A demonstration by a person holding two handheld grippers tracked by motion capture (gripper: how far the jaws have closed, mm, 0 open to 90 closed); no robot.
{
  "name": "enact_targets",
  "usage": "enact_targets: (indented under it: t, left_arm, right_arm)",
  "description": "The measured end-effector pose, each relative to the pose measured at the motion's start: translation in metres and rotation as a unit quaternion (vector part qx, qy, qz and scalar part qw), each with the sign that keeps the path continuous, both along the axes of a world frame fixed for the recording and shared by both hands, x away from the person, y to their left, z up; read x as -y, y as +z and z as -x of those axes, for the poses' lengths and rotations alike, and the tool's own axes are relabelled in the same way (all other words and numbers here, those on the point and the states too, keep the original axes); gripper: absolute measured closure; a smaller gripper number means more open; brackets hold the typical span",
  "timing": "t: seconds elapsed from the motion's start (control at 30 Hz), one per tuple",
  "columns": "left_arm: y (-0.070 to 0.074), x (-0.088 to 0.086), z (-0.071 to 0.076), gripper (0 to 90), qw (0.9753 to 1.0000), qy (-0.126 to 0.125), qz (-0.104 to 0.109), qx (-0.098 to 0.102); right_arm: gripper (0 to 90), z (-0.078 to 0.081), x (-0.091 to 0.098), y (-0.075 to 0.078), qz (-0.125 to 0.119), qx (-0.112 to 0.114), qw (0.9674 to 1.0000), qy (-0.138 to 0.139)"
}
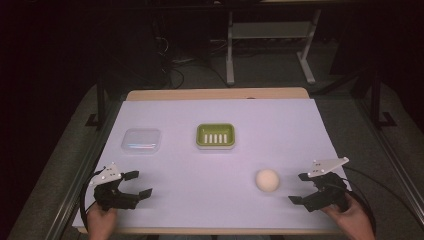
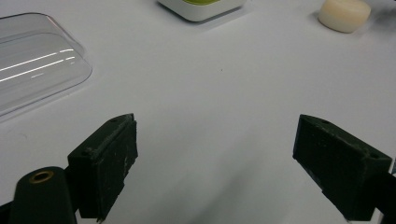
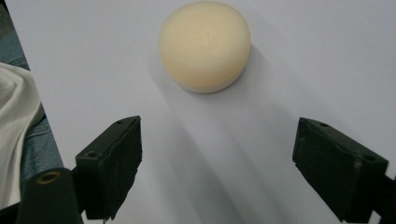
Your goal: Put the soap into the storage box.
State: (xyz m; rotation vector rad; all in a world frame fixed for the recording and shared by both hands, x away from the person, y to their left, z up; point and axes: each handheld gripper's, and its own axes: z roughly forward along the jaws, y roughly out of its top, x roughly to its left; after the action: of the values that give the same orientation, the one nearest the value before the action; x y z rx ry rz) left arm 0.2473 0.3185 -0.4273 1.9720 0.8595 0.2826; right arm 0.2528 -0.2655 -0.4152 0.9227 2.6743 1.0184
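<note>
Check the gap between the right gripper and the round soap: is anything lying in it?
Nothing. In the right gripper view, the stretch from the open right gripper to the round soap is bare white table cover.

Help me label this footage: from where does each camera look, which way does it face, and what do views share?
High view: above the person's side, facing forward and down on the white table; shows both hands, left gripper, right gripper.
Left gripper view: rides the left gripper, facing across the table at the clear plastic lid; own open jaws show.
Right gripper view: rides the right gripper, facing the round cream soap bar; own open jaws show.
Shared: all three show the soap.
</note>
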Motion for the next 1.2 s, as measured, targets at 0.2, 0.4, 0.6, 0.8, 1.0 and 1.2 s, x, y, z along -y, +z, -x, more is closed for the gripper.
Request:
enact_targets:
  t: [0.2, 0.4, 0.6, 0.8, 1.0, 1.2]
  left_arm:
    - [0.0, -0.001, -0.001, 13.0, 1.0, 0.004, -0.002, 0.0]
    - [-0.001, 0.0, 0.0, 13.0, 1.0, 0.005, -0.003, -0.002]
    - [0.0, 0.001, 0.0, 13.0, 1.0, 0.002, -0.004, -0.002]
    - [0.0, 0.001, 0.0, 13.0, 1.0, 0.002, -0.004, -0.003]
    - [-0.001, 0.001, 0.0, 13.0, 1.0, 0.001, -0.004, -0.004]
    - [-0.001, 0.001, 0.0, 13.0, 1.0, -0.001, -0.003, -0.006]
  right_arm:
    - [14.7, -0.009, -0.01, 0.002, 0.017, -0.016, 0.9997, 0.012]
    - [14.1, -0.018, -0.024, 0.007, 0.033, -0.013, 0.9991, 0.023]
    - [14.0, -0.026, -0.036, 0.012, 0.04, -0.017, 0.9984, 0.037]
    - [14.0, -0.031, -0.046, 0.011, 0.049, -0.015, 0.9974, 0.051]
    - [14.0, -0.038, -0.055, 0.013, 0.054, -0.016, 0.9965, 0.061]
    - [14.0, -0.047, -0.064, 0.012, 0.061, -0.015, 0.9952, 0.076]
